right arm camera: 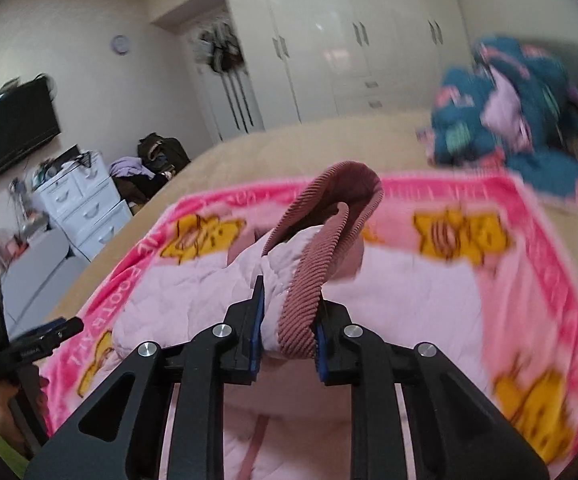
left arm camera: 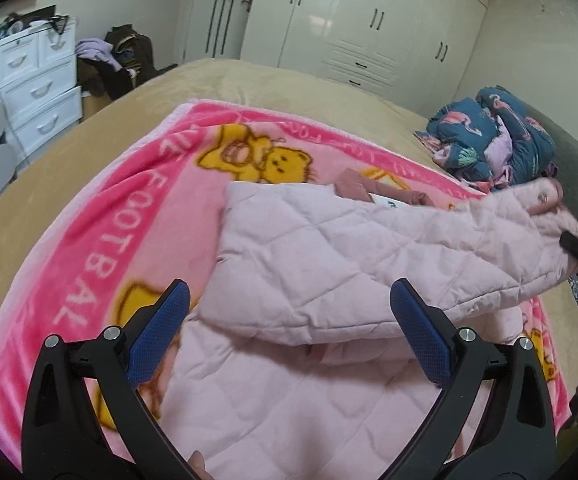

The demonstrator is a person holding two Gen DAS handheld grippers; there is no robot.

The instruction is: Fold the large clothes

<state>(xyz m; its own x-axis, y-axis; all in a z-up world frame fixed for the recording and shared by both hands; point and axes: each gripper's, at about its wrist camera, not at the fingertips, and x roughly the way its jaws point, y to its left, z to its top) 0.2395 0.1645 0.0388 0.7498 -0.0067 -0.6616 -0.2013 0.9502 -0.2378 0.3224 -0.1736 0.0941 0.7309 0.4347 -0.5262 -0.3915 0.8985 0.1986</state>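
Observation:
A pale pink quilted jacket [left arm camera: 329,256] lies on a pink cartoon blanket [left arm camera: 101,240] spread over the bed. My left gripper [left arm camera: 289,300] hovers open just above the jacket, nothing between its blue pads. My right gripper [right arm camera: 289,312] is shut on the jacket's edge by its ribbed dusty-pink cuff [right arm camera: 309,264], and that part of the jacket [right arm camera: 193,292] hangs lifted off the blanket. In the left wrist view the right gripper's tip [left arm camera: 577,246] shows at the far right, holding up the raised end of the jacket. In the right wrist view the left gripper [right arm camera: 49,334] appears at the lower left.
A crumpled teal flamingo-print quilt [left arm camera: 497,136] sits at the bed's far right. The tan bedspread [left arm camera: 249,80] surrounds the blanket. White drawers [left arm camera: 37,80] and a pile of clothes [left arm camera: 117,60] stand left of the bed; white wardrobes [left arm camera: 369,20] line the back wall. A television [right arm camera: 9,128] hangs on the left wall.

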